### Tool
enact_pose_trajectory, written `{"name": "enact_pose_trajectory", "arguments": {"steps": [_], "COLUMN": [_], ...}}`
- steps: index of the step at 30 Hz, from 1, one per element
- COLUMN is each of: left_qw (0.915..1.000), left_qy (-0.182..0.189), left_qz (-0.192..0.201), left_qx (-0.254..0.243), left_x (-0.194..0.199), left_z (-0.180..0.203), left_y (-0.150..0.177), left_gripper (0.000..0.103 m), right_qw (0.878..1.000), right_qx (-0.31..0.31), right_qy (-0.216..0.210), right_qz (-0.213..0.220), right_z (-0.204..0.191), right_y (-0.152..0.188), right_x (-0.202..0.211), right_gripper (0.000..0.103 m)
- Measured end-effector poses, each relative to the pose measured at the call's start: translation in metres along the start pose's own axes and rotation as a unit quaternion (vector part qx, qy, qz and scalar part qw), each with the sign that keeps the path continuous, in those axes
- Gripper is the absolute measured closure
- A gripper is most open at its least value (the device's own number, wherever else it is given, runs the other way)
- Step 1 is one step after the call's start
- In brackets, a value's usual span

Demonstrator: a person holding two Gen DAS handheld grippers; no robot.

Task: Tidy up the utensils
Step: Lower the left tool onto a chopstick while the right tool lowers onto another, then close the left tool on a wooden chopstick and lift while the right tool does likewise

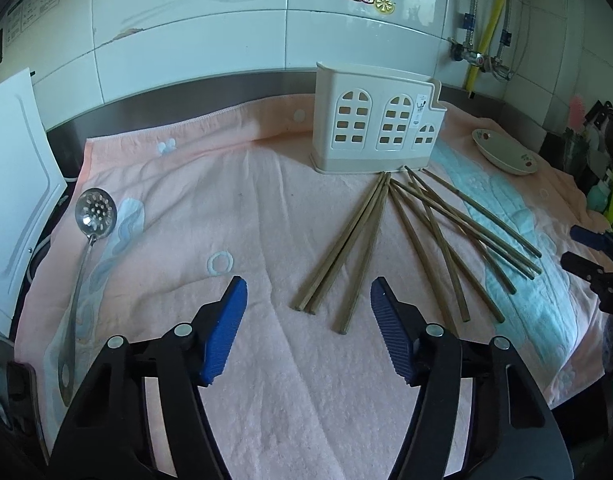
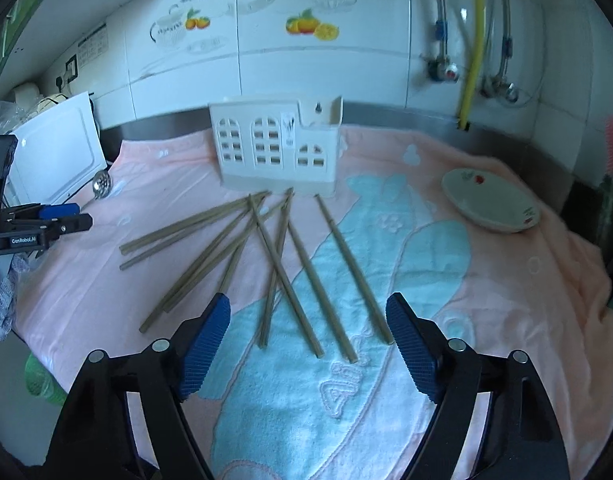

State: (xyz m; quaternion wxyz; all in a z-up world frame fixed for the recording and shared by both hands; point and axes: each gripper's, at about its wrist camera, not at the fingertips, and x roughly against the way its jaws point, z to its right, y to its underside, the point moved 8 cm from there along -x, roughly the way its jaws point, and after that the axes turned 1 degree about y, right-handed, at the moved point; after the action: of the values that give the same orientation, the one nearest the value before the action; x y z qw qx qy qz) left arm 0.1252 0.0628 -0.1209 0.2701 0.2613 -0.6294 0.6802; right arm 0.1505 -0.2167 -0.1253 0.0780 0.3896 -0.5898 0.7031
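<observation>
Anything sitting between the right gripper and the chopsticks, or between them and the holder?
Nothing visible. The right gripper hangs open over the near ends of the chopsticks, and only bare towel separates their far tips from the holder.

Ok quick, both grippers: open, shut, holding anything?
Left gripper: open, empty, above the towel near the chopsticks.
Right gripper: open, empty, over the chopsticks.
</observation>
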Motion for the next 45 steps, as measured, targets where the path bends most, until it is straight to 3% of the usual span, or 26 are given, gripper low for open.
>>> {"name": "enact_pose_trajectory", "arguments": {"steps": [11,17,29,38,45], "left_qw": [0.9997,0.9993,0.9956,0.9873,0.9794], "left_qy": [0.017,0.018,0.047,0.070,0.080], "left_qz": [-0.013,-0.022,-0.054,-0.090,-0.106], "left_qx": [-0.014,-0.026,-0.060,-0.110,-0.152], "left_x": [-0.017,-0.025,-0.054,-0.083,-0.096], "left_z": [0.000,-0.003,0.005,0.012,0.014], "left_y": [-0.002,-0.002,-0.002,-0.002,-0.002], "left_gripper": [0.064,0.069,0.074,0.090,0.093], "right_qw": [0.997,0.995,0.991,0.992,0.992], "right_qx": [0.054,0.058,0.087,0.093,0.096], "right_qy": [-0.042,-0.046,-0.038,-0.036,-0.034], "right_qz": [-0.038,-0.068,-0.090,-0.083,-0.075], "right_z": [-0.017,-0.012,-0.012,-0.011,-0.016], "right_y": [0.003,0.009,0.020,0.018,0.017], "right_x": [-0.041,-0.064,-0.079,-0.077,-0.068], "right_gripper": [0.063,0.077,0.094,0.096,0.096]}}
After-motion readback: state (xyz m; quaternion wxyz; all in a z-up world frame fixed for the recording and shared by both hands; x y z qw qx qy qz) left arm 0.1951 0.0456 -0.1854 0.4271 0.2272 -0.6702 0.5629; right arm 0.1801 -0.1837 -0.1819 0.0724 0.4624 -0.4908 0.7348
